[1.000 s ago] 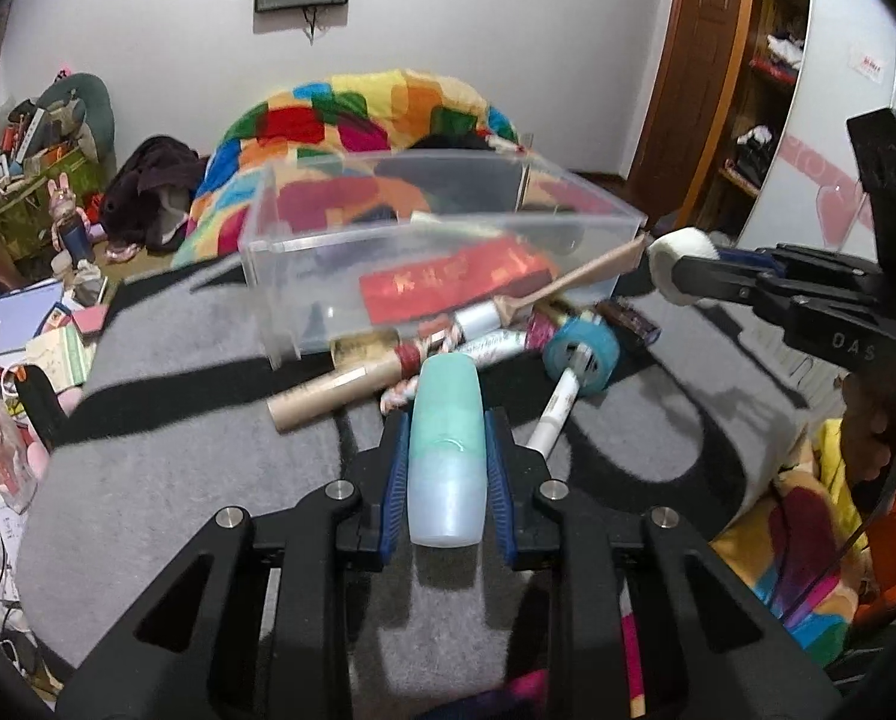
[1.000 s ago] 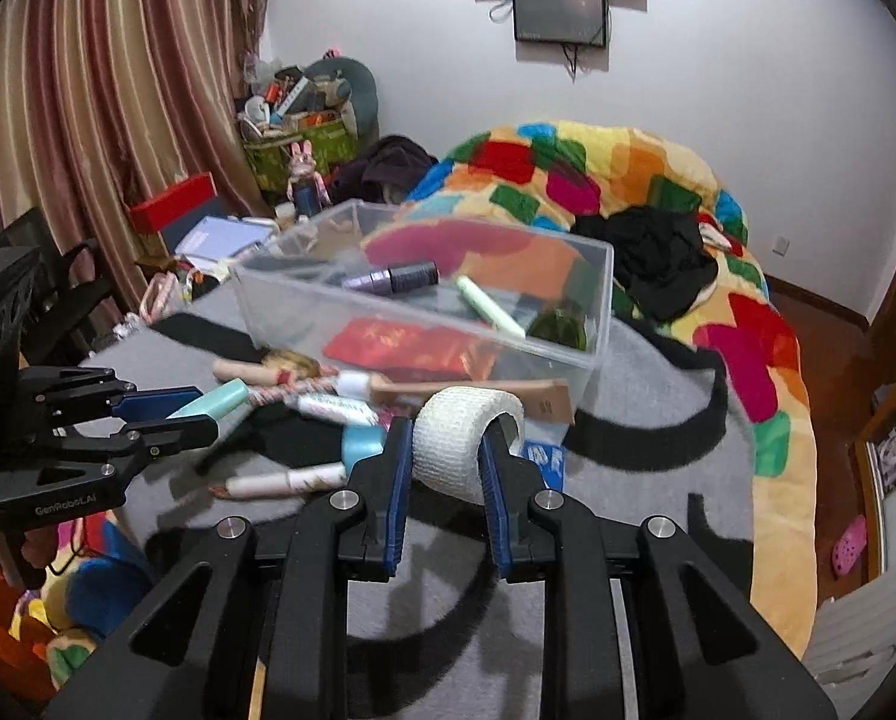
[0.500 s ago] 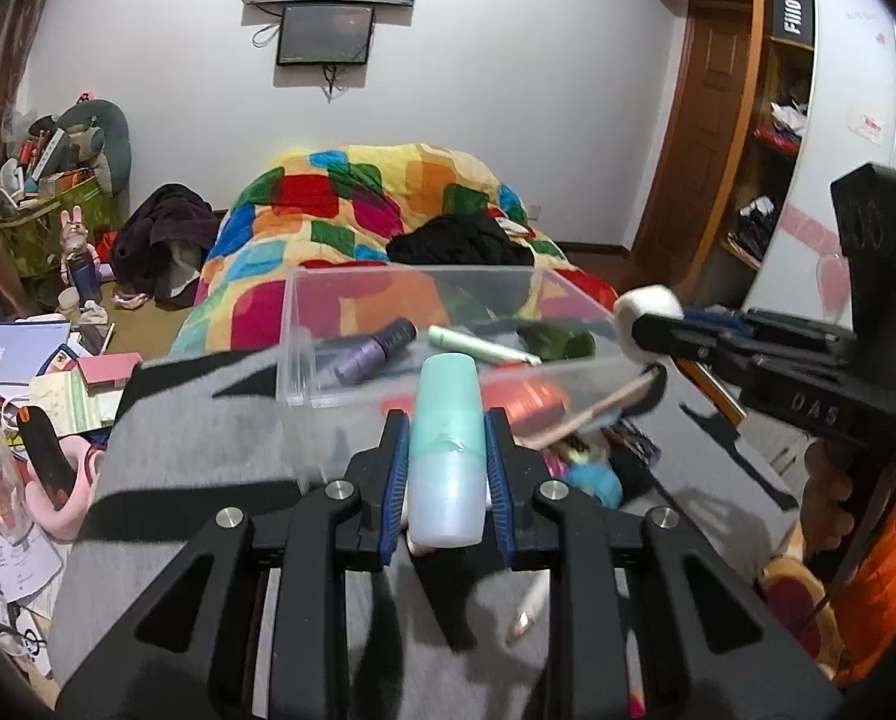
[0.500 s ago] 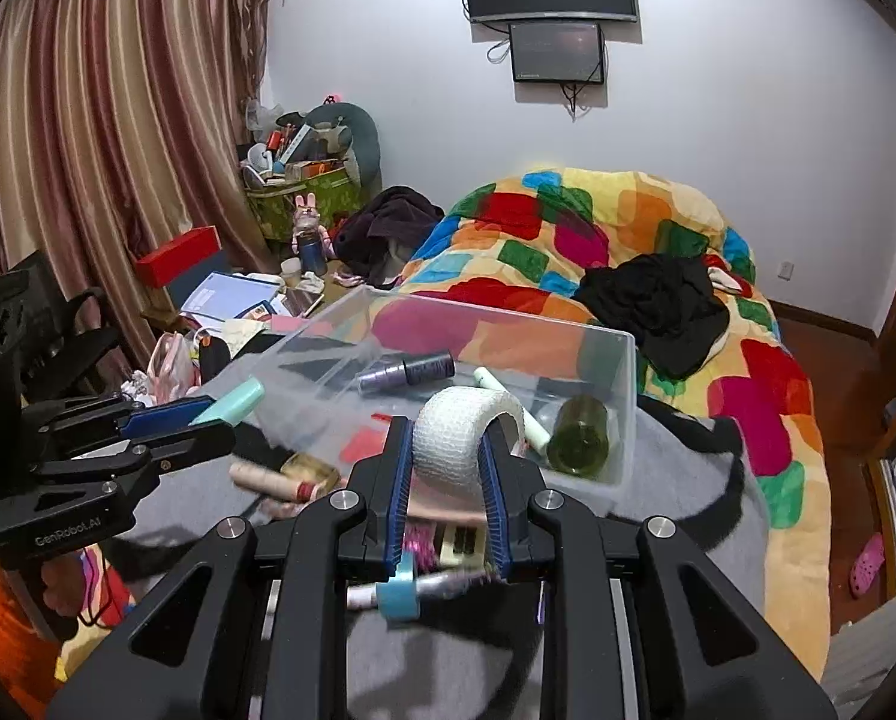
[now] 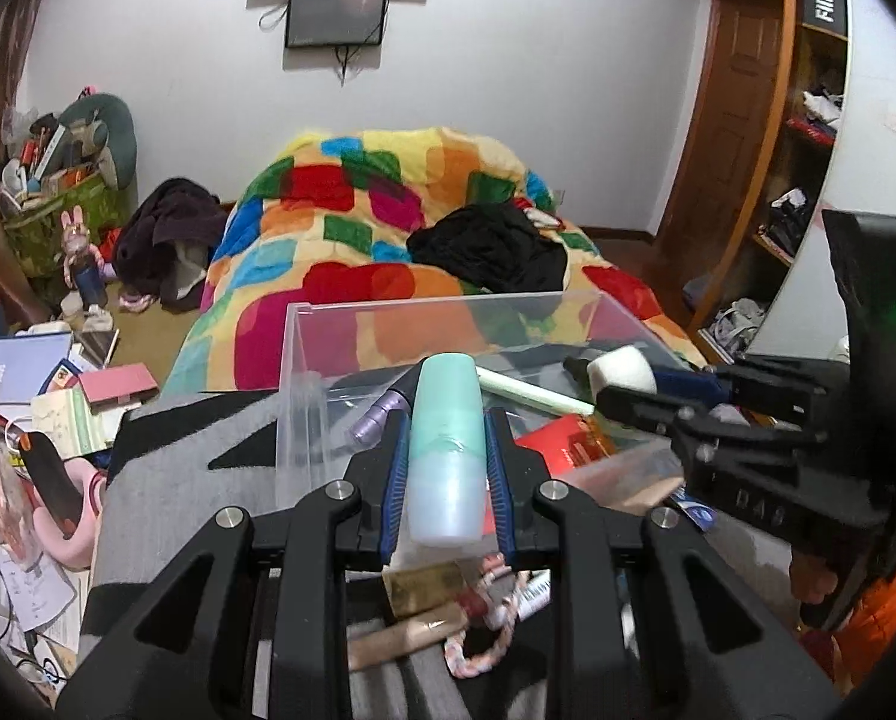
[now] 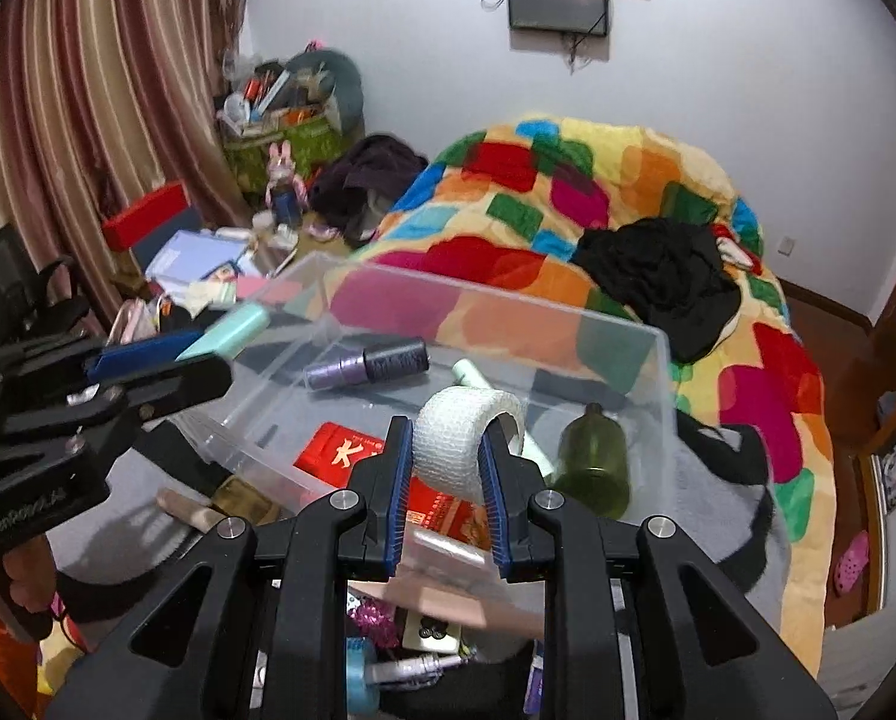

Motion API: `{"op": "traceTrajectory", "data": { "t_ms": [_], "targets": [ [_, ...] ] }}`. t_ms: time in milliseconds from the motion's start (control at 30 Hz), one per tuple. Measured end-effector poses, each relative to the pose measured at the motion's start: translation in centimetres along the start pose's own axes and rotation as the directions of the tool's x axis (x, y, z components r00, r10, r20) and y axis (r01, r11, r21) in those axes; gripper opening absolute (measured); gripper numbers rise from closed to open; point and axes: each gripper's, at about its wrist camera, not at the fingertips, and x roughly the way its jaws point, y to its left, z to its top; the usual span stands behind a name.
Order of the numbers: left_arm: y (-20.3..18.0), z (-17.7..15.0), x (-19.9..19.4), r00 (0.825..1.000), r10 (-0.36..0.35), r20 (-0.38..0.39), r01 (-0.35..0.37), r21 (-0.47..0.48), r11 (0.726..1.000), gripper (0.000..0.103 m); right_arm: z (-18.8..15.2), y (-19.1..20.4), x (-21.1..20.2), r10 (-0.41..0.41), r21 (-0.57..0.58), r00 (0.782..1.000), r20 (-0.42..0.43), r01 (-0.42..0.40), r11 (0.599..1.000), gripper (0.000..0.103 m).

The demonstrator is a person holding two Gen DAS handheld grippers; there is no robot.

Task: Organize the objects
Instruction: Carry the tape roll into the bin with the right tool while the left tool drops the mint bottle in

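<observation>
My left gripper [image 5: 445,450] is shut on a mint-green bottle [image 5: 447,444], held above the near wall of a clear plastic bin [image 5: 304,372]. My right gripper [image 6: 445,462] is shut on a white bandage roll [image 6: 463,444], held over the bin [image 6: 658,372]. Inside the bin lie a purple bottle [image 6: 367,363], a green glass bottle [image 6: 592,459], a red packet [image 6: 346,456] and a pale green tube [image 5: 532,396]. The left gripper with the mint bottle [image 6: 226,333] shows at the left of the right wrist view; the right gripper's roll [image 5: 622,369] shows at the right of the left wrist view.
Loose items lie on the grey-black cloth [image 5: 166,480] in front of the bin: a tan tube [image 5: 406,636], a braided cord [image 5: 484,654], a blue tape roll [image 6: 361,684]. A colourful quilt [image 6: 568,180] lies behind. Clutter [image 5: 46,396] fills the floor at left.
Both grippers have risen and moved forward over the bin with their loads still held. The loose items on the cloth have slid below the fingers.
</observation>
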Motion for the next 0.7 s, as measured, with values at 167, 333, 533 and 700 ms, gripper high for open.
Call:
{"op": "traceTrajectory", "data": {
  "t_ms": [167, 333, 533, 700],
  "targets": [
    [0.1, 0.5, 1.9, 0.999, 0.03, -0.045, -0.03, 0.007, 1.0, 0.025, 0.2, 0.6, 1.5, -0.004, -0.024, 0.999, -0.043, 0.003, 1.0, 0.02],
    [0.5, 0.3, 3.3, 0.996, 0.043, -0.079, -0.043, -0.002, 0.999, 0.025, 0.4, 1.2, 2.0, -0.008, -0.047, 0.998, -0.06, 0.006, 0.999, 0.02],
    [0.5, 0.1, 4.2, 0.993, 0.055, -0.1, -0.057, -0.013, 0.998, 0.025, 0.2, 1.4, 2.1, -0.006, -0.05, 0.997, -0.075, 0.002, 0.999, 0.021],
    [0.2, 0.0, 4.0, 0.994, 0.069, -0.09, -0.069, -0.004, 0.998, 0.025, 0.1, 1.4, 1.7, 0.002, -0.043, 0.998, -0.067, -0.005, 0.999, 0.023]
  ]
}}
